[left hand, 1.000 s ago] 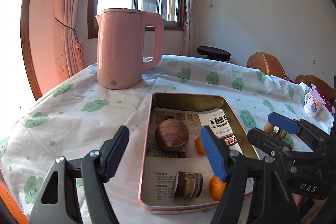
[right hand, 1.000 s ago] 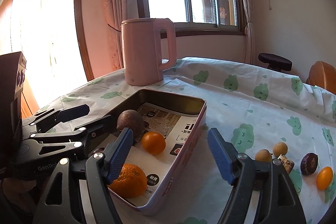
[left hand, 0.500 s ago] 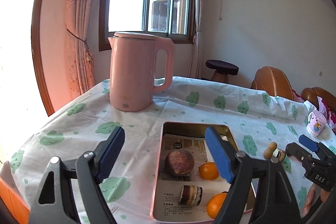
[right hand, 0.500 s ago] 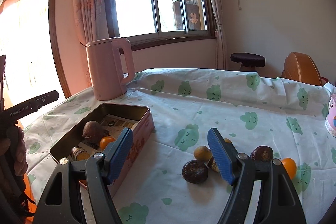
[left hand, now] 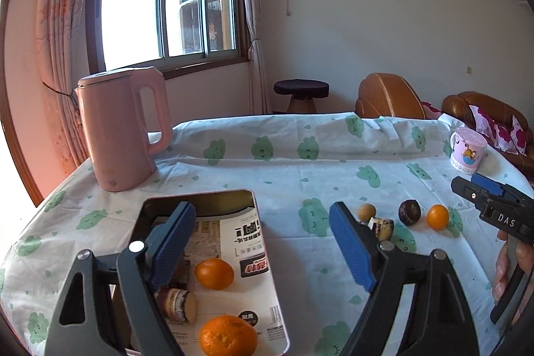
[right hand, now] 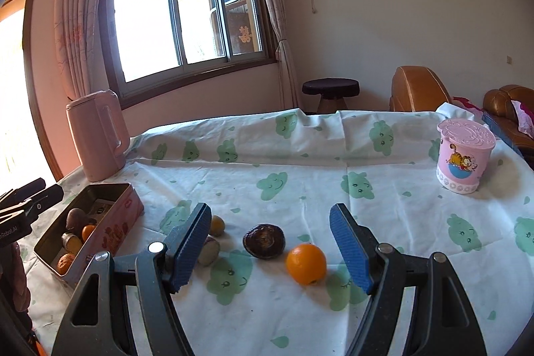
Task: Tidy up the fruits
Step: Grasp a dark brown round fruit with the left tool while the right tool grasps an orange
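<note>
On the tabletop, the wide-open, empty right claw should straddle the orange squarely — squeezing gently; left claw gapes empty too.

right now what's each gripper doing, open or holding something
Left gripper: open, holding nothing, over the tin.
Right gripper: open, holding nothing, above the orange.

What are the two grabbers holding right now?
Nothing. The left gripper and the right gripper both have open, empty jaws; the orange lies loose on the tablecloth.
</note>
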Available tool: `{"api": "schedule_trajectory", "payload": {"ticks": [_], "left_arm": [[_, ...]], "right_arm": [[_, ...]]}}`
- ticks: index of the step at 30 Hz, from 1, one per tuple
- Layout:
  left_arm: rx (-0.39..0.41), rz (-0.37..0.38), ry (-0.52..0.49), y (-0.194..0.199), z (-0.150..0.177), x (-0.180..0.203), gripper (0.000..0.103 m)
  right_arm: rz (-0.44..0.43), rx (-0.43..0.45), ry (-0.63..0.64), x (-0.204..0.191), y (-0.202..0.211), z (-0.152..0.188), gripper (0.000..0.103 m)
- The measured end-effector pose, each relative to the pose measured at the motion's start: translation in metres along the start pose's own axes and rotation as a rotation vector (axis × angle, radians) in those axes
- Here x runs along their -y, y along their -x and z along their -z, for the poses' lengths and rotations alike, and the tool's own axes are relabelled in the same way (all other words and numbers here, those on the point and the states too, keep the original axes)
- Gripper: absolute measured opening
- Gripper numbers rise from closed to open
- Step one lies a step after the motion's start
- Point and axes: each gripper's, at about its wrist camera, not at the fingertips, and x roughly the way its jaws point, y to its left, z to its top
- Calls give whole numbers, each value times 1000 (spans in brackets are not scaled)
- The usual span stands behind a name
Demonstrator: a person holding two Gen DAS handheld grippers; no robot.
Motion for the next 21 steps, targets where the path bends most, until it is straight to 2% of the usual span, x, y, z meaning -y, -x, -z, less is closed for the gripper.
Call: {"api": "schedule_trajectory", "payload": {"ticks": [4, 12, 16, 21], "left_arm": [[-33, 39, -21, -14, 1, 25, 85], [-124, 84, -38, -42, 14, 55, 85], [-157, 107, -41, -51, 20, 63, 83], [-227, 163, -55, -65, 30, 72, 72]], "right_arm": [[30, -31, -20, 14, -7, 4, 75], [50, -134, 15, 11, -30, 8, 75], [42, -191, 19, 11, -41, 11, 66], [29, -222, 13, 13, -47, 13, 60]]}}
